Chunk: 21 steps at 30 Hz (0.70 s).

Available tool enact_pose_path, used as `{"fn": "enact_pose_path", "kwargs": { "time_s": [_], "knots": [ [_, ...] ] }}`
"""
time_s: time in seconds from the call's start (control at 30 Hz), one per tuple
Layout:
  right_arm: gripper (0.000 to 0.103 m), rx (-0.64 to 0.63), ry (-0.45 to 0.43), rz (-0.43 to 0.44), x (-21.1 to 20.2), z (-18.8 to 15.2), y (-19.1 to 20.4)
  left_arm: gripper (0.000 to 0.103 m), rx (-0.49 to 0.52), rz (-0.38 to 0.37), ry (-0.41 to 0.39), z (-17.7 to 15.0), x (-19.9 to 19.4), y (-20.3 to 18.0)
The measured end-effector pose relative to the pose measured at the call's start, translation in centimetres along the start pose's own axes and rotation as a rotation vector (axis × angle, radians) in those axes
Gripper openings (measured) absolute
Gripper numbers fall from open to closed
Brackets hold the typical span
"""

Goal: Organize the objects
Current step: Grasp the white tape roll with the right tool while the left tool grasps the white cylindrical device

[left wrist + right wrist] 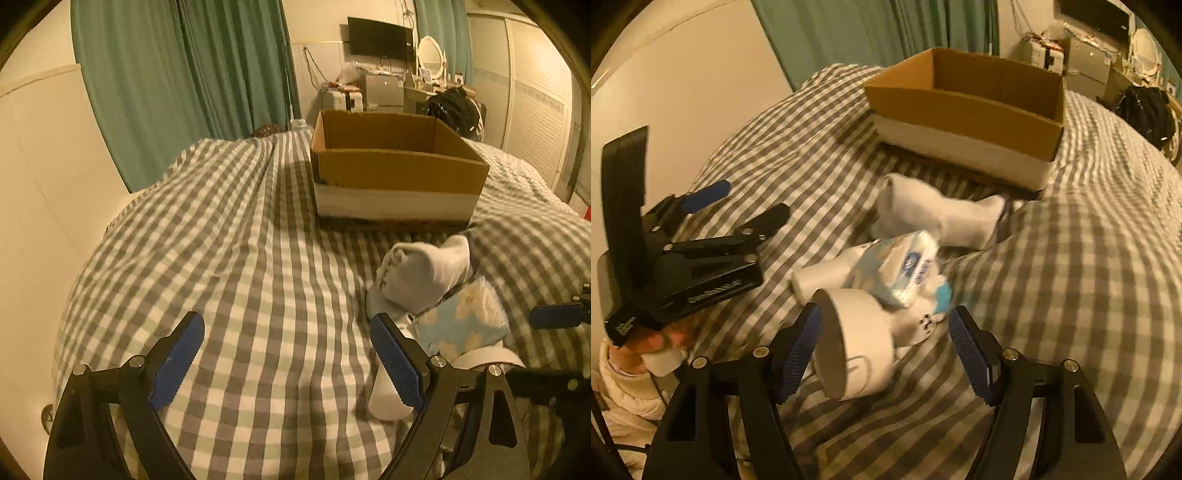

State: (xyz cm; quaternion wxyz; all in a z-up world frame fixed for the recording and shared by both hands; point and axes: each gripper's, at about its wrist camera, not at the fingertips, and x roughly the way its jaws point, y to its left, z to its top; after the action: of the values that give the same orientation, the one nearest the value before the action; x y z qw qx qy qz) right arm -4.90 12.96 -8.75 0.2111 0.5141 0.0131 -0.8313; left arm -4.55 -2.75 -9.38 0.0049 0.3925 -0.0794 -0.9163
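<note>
An open cardboard box stands on the checked bed cover, far side. In front of it lies a pile: a rolled grey-white sock, a blue-and-white tissue pack, a white bottle and a white tape roll. My left gripper is open and empty over bare cover, left of the pile. My right gripper is open, its fingers on either side of the tape roll; one of its fingertips shows in the left wrist view.
The bed cover falls away to a white wall on the left. Green curtains hang behind the bed. A cluttered desk with a TV and mirror stands beyond the box. A small white object is in the hand that holds the left gripper.
</note>
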Motion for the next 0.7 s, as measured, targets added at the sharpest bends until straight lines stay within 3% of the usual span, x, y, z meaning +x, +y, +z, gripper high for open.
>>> {"fn": "enact_pose_path", "kwargs": {
  "time_s": [0.1, 0.17, 0.23, 0.5, 0.7],
  "knots": [
    [0.054, -0.021, 0.045, 0.024, 1.2, -0.4, 0.6, 0.094, 0.004, -0.001, 0.006, -0.2, 0.1, -0.1],
    [0.034, -0.026, 0.081, 0.046, 2.2, -0.6, 0.8, 0.094, 0.009, -0.003, 0.008, -0.3, 0.0, -0.2],
    [0.026, -0.034, 0.096, 0.031, 2.6, -0.9, 0.8, 0.094, 0.011, -0.002, 0.009, -0.3, 0.0, -0.2],
    [0.025, -0.037, -0.043, -0.048, -1.8, 0.2, -0.9, 0.094, 0.047, -0.035, 0.026, -0.5, 0.4, -1.4],
    [0.025, 0.039, -0.145, -0.115, -4.9, 1.6, -4.1, 0.094, 0.153, -0.107, 0.092, -1.5, 1.4, -4.1]
  ]
}}
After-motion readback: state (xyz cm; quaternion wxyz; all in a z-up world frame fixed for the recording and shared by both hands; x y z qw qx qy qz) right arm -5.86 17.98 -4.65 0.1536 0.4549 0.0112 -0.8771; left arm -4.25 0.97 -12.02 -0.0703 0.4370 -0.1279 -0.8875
